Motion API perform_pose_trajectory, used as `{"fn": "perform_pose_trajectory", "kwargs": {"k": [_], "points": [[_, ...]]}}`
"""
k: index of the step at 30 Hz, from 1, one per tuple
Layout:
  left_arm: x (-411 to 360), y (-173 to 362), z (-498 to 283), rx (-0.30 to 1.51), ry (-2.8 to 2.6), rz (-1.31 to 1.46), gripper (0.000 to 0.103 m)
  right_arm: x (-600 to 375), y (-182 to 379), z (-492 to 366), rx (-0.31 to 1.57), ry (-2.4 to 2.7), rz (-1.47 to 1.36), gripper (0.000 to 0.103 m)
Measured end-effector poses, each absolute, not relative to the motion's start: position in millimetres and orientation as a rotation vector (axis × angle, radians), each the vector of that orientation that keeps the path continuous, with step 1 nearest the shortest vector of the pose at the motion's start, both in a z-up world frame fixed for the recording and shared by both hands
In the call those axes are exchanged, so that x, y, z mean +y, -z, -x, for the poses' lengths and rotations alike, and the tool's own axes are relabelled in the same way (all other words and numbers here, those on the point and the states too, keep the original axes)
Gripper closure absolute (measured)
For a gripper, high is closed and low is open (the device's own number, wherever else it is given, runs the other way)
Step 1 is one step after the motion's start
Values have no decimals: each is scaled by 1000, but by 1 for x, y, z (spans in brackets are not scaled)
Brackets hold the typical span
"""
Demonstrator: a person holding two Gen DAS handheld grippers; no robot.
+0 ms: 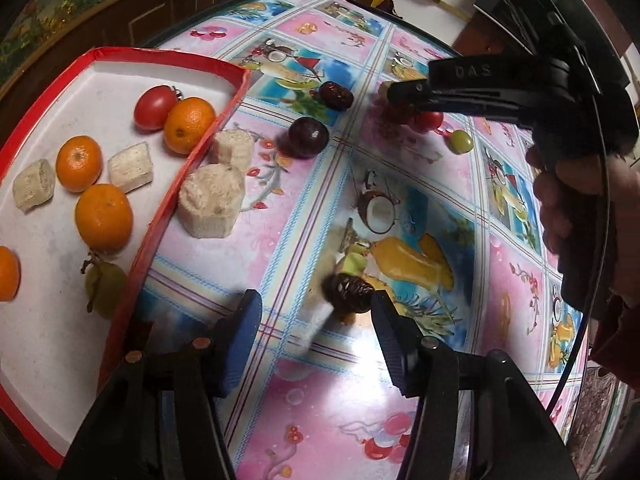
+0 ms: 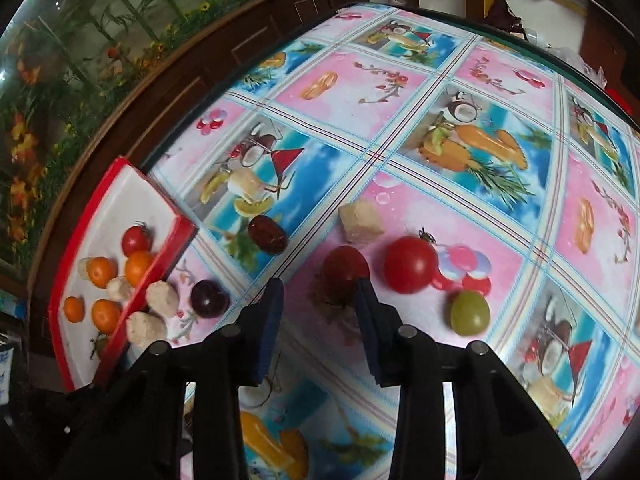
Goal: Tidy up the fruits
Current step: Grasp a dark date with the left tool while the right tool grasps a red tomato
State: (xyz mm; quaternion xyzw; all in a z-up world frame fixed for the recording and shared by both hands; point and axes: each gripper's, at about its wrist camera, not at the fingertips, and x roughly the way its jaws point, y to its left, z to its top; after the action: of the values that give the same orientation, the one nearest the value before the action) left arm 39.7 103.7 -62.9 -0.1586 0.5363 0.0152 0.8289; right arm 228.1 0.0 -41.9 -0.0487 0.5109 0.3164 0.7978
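1. Left wrist view: the left gripper point(image 1: 316, 312) is spread wide above the tablecloth point(image 1: 304, 408), holding nothing. A dark date point(image 1: 349, 294) lies just ahead of its right finger, blurred.
2. The tray point(image 1: 160, 216), red-rimmed, sits at left. It holds a tomato point(image 1: 155, 107), four oranges point(image 1: 104, 216), two banana pieces point(image 1: 131, 167) and a green grape point(image 1: 105, 288).
3. Two more banana chunks point(image 1: 211, 205) lie on the cloth just outside the tray's rim; a dark plum point(image 1: 308, 137) and a second date point(image 1: 335, 95) lie beyond them.
4. The right gripper point(image 1: 386, 90) reaches in from the right over red fruit, a small green grape point(image 1: 460, 142) near it; from this view I cannot tell its opening.
5. Right wrist view: the right gripper point(image 2: 318, 294) has its fingers apart, with a blurred red fruit point(image 2: 345, 266) just ahead between the tips, not clamped.
6. A large tomato point(image 2: 410, 265) and a grape point(image 2: 470, 312) lie to the right, and a pale cube point(image 2: 360, 222) lies behind.
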Motion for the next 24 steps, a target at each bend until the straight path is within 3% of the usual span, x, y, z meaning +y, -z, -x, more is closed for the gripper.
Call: {"fn": "perform_pose_trajectory", "kwargs": {"k": [7, 9, 22, 24], "points": [[98, 64, -50, 1145, -8, 319, 56, 6, 43, -238, 1077, -660, 177, 64], [96, 64, -52, 1147, -5, 312, 64, 3, 43, -240, 1072, -675, 160, 64], [95, 65, -42, 1150, 38, 348, 65, 31, 49, -234, 1012, -657, 384, 65], [94, 65, -43, 1152, 41, 336, 64, 29, 49, -231, 1000, -645, 401, 71]]}}
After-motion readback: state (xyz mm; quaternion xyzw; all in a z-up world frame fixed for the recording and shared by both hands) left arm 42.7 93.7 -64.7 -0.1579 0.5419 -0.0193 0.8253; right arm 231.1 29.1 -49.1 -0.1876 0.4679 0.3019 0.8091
